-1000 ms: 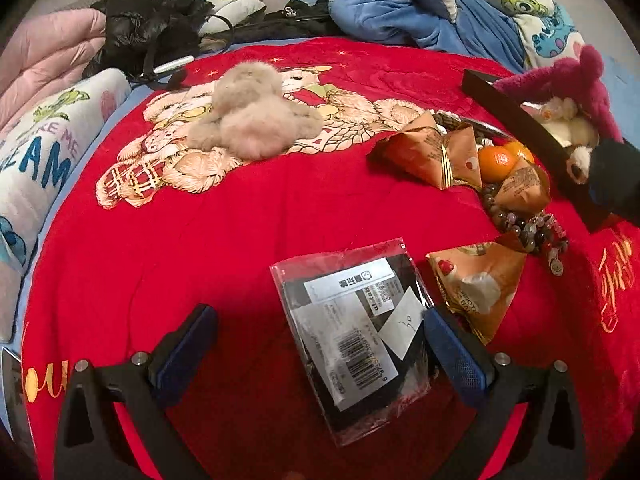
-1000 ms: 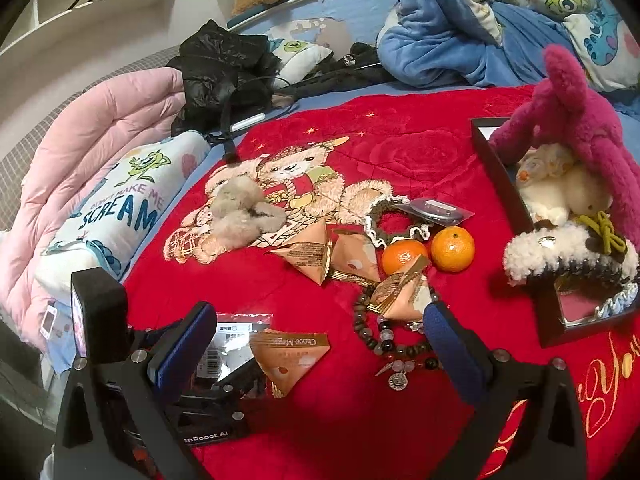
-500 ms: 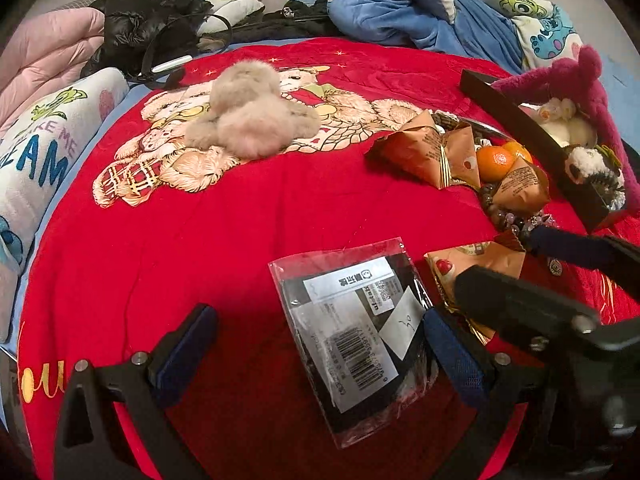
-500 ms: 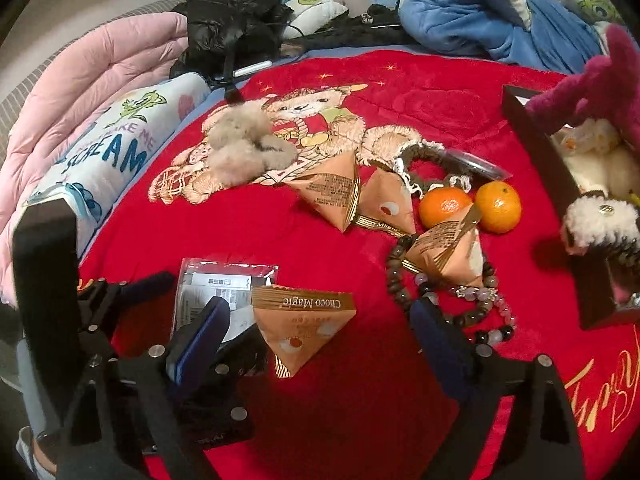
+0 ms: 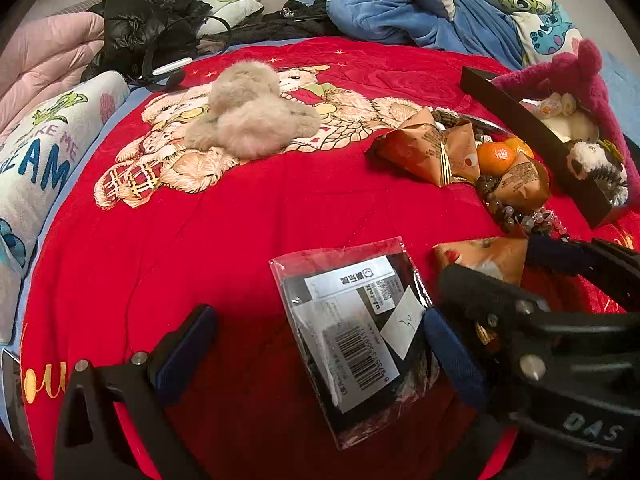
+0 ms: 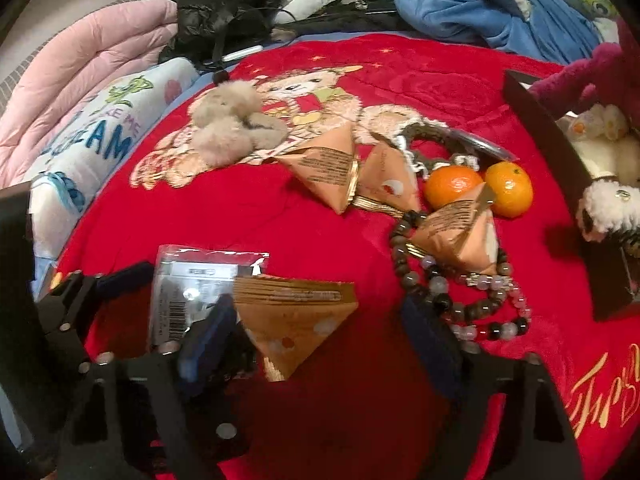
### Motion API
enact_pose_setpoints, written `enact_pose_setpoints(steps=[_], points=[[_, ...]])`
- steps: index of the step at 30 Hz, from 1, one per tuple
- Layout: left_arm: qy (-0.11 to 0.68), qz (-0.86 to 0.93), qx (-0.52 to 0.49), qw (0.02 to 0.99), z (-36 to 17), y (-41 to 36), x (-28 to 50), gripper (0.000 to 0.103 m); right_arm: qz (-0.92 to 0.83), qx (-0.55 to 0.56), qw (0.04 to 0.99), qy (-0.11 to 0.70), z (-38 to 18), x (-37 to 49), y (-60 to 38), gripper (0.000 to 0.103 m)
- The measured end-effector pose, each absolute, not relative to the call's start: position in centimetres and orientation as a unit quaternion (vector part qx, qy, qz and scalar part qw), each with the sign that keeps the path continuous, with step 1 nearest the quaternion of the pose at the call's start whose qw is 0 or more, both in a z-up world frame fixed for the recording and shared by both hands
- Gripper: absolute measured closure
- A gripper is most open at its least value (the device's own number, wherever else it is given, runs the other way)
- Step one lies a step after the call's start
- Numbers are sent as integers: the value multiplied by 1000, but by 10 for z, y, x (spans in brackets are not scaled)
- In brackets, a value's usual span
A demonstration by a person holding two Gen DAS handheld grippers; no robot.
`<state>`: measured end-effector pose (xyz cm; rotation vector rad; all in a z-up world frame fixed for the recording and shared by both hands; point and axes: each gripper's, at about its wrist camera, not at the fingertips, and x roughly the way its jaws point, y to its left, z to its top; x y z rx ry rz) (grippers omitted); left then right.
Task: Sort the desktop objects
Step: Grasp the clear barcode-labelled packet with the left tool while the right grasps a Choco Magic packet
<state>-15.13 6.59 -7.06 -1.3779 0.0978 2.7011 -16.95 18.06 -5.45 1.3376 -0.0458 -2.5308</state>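
Note:
A clear plastic bag with barcode labels (image 5: 356,332) lies on the red blanket (image 5: 224,240) between my open left gripper's (image 5: 320,356) fingers. An orange triangular snack packet (image 6: 292,320) lies between my open right gripper's (image 6: 316,336) fingers; it also shows in the left wrist view (image 5: 484,256). The right gripper's fingers reach in from the right of the left wrist view, beside the bag. More snack packets (image 6: 332,168), two oranges (image 6: 452,186) and a bead bracelet (image 6: 472,304) lie further on.
A beige fluffy toy (image 5: 252,128) sits on the bear print. A black box (image 6: 552,184) with plush toys stands at the right. Pink quilt (image 6: 80,72), black bag (image 6: 224,4) and blue blanket (image 6: 480,4) ring the red blanket.
My right gripper has moved down and forward until the near snack packet sits between its fingers, coming in beside the left gripper. The left gripper has barely moved.

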Motion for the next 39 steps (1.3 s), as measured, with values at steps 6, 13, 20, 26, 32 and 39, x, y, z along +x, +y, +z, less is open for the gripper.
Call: enact_pose_setpoints(steps=[6,13,20,26,32,39], points=[[32,890,-452,54,-71,65,-151,0,-879,461,124,-6,-56,-171,180,45],[33,890,-452,54,-71,65,-151,0,-879,461,118,-4,-56,-171,180,50],[35,894,-441,70,-65,68,-146,23,-881,460,112,-2,-56,-171,180,55],[47,899,-429,76,-59,76,-139,56,-882,459,107,-5,-54,-171,180,56],[47,900,-426,79,-57,76,-139,60,-882,459,107,0,-53,-169,179,56],[50,901,-424,80,-56,77,-138,63,-882,459,108,-2,-53,-169,179,56]])
